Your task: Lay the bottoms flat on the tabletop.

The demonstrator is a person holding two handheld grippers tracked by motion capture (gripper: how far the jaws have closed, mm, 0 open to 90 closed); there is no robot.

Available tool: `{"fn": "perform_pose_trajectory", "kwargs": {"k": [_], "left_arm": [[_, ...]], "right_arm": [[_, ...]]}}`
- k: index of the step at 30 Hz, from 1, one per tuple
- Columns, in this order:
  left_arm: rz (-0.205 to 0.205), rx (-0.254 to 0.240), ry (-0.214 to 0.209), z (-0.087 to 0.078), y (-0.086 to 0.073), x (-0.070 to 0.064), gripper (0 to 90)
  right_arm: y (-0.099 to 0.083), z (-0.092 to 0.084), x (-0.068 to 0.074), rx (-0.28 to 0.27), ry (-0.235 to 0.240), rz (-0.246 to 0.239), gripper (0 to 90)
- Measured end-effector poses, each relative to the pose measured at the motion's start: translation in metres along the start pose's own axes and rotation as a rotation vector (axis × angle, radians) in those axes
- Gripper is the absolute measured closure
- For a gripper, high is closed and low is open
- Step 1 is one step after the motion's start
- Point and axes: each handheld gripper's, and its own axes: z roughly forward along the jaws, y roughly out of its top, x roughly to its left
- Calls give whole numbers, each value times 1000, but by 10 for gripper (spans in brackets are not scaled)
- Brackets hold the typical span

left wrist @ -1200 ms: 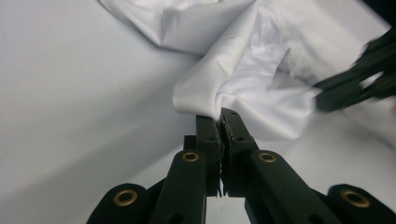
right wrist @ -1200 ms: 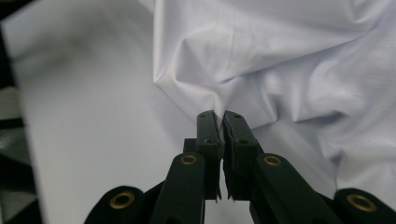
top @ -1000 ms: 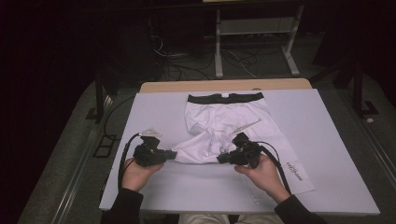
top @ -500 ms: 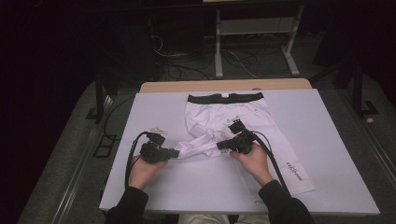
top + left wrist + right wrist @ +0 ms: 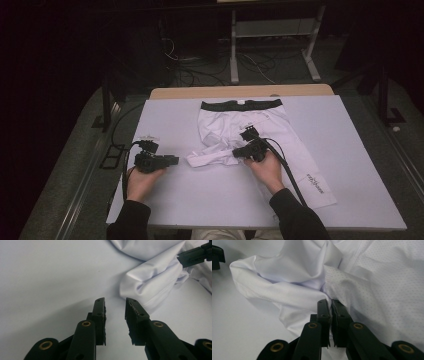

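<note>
White shorts (image 5: 240, 125) with a black waistband (image 5: 241, 104) lie flat on the white table (image 5: 350, 150). Their left leg is folded across into a crumpled roll (image 5: 207, 158). My right gripper (image 5: 235, 152) is shut on a fold of that white fabric (image 5: 294, 295), its jaws (image 5: 329, 301) pressed together on it. My left gripper (image 5: 175, 160) rests on the table left of the roll. Its jaws (image 5: 115, 301) have just been opening and stand apart with nothing between them, the roll's end (image 5: 147, 287) lying just ahead of them.
The shorts' right leg runs toward the near right, ending in a printed label (image 5: 315, 182). A wooden strip (image 5: 240, 92) borders the table's far edge. Black cables trail from both grippers. Beyond the table stand a metal frame and floor cables.
The left gripper let go of the folded leg end, opened and drew back a little to the left. The right gripper carried its fold away from the person and slightly left.
</note>
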Motion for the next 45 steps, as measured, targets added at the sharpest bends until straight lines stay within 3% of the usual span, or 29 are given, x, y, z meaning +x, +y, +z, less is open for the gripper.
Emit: {"fn": "perform_pose_trajectory", "kwargs": {"k": [3, 7, 11, 19, 22, 26, 32, 36, 41, 44, 45], "left_arm": [[10, -3, -40, 4, -2, 4, 682], [72, 14, -80, 14, 0, 0, 669], [95, -3, -129, 21, 3, -2, 659], [59, 7, -204, 38, 4, 1, 616], [38, -20, -245, 45, 7, 3, 611], [18, -25, -271, 49, 9, 7, 652], [-21, -13, -276, 55, 13, 9, 763], [-24, 13, -266, 57, 15, 6, 876], [-82, 35, -261, 48, 17, 5, 883], [-89, 82, -251, 41, 16, 5, 885], [-74, 94, -227, 38, 16, 4, 885]], "right_arm": [[2, 0, -5, -5, -14, 21, 844], [3, 1, -11, -15, -9, 49, 843], [3, 1, -12, -16, -9, 51, 843], [4, 1, -11, -14, -15, 39, 843], [5, 0, -11, -6, -21, 34, 843], [5, 0, -11, -7, -21, 33, 843], [5, 1, -11, -8, -22, 31, 843], [5, 1, -11, -6, -20, 33, 843], [5, -1, -9, -4, -10, 36, 840], [4, -7, -3, 6, 30, 26, 836], [4, -7, -3, 6, 30, 26, 836]]}}
